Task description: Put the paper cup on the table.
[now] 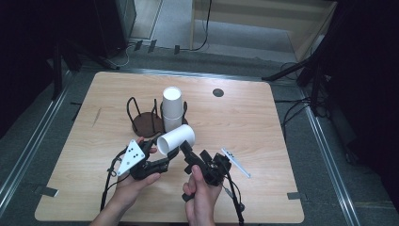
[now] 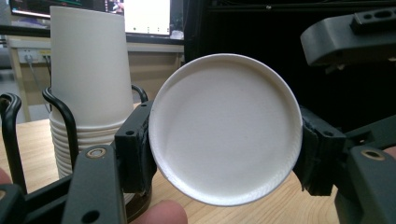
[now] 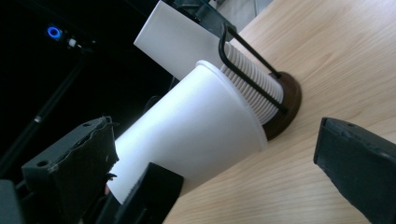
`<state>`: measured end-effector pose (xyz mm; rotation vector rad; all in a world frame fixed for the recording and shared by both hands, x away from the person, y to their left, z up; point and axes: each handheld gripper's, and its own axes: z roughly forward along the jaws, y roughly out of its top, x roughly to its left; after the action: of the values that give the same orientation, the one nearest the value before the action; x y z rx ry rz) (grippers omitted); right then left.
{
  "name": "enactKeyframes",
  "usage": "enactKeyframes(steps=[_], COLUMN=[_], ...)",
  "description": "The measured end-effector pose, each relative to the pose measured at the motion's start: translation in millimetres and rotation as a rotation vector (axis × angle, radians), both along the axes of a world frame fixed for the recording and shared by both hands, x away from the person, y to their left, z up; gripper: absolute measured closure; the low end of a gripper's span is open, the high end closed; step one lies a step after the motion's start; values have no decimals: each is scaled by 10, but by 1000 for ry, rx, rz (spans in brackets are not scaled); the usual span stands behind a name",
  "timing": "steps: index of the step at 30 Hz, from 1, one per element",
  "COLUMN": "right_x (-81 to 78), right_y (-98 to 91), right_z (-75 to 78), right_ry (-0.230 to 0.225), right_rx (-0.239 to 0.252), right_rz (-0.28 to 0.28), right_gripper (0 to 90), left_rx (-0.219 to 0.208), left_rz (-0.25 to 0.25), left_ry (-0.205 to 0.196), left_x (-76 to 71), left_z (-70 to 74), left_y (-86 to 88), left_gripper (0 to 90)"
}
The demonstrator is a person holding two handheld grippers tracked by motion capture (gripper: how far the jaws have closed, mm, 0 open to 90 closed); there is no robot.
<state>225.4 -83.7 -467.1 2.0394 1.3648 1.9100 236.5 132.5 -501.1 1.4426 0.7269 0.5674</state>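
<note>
Between your left gripper's (image 1: 160,162) jaws sits a single paper cup (image 1: 176,139), clamped near its base and lying on its side, mouth pointing toward ten o'clock. From the left gripper view the pads press the cup's (image 2: 225,128) bottom from both sides, so that grip looks firm. Your right gripper (image 1: 184,147) hovers at the cup's four o'clock; in the right gripper view its jaws stand wide, the cup's (image 3: 191,135) wall lying between them, no pad seen pressing.

My read: you've got one cup separated and you're mid-handover or mid-reorient. Next you need the right jaws squared on the wall and closed gently, since thin paper crushes easily, before the left lets go.

Further out, at twelve o'clock from the cup, the stack of cups (image 1: 172,109) stands in its wire holder (image 1: 149,120) on a dark base. That stack is near, so swing wide of it and its wire loops. At three o'clock a small white strip (image 1: 236,162) lies on the table (image 1: 263,141), well apart. A dark round hole (image 1: 218,92) sits toward one o'clock.
</note>
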Motion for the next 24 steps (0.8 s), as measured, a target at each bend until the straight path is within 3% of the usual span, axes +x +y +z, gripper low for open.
enactKeyframes(steps=[1,4,5,6,7,8,10,12,16,19,24], right_x=[0,26,41,41,54,54,68,98,122,169,246], right_y=[0,12,22,22,31,31,34,30,27,38,47], right_z=[0,-10,-12,-12,-13,-13,-16,-42,-77,-143,-191], right_ry=[0,33,52,52,66,66,95,142,187,242,268], right_rx=[0,70,118,118,157,157,203,282,334,418,494], right_rz=[0,1,-1,-1,-8,-8,-12,-5,-12,-9,-7], right_gripper=[0,0,0,0,0,0,0,0,0,0,0], left_rx=[0,-1,-2,-1,3,3,2,2,0,4,15], left_rz=[0,0,0,0,1,1,0,-4,-4,-9,-14], left_ry=[0,-2,-2,-4,-4,-4,-5,-7,-11,-14,-17], left_x=[0,-2,-2,-3,-5,-5,-8,-12,-17,-23,-31], left_z=[0,-1,-2,-4,-9,-9,-10,-10,-6,-6,-14], left_y=[0,-6,-8,-9,-13,-13,-19,-27,-33,-42,-66], left_gripper=[341,341,341,341,341,341,341,341,341,341,341])
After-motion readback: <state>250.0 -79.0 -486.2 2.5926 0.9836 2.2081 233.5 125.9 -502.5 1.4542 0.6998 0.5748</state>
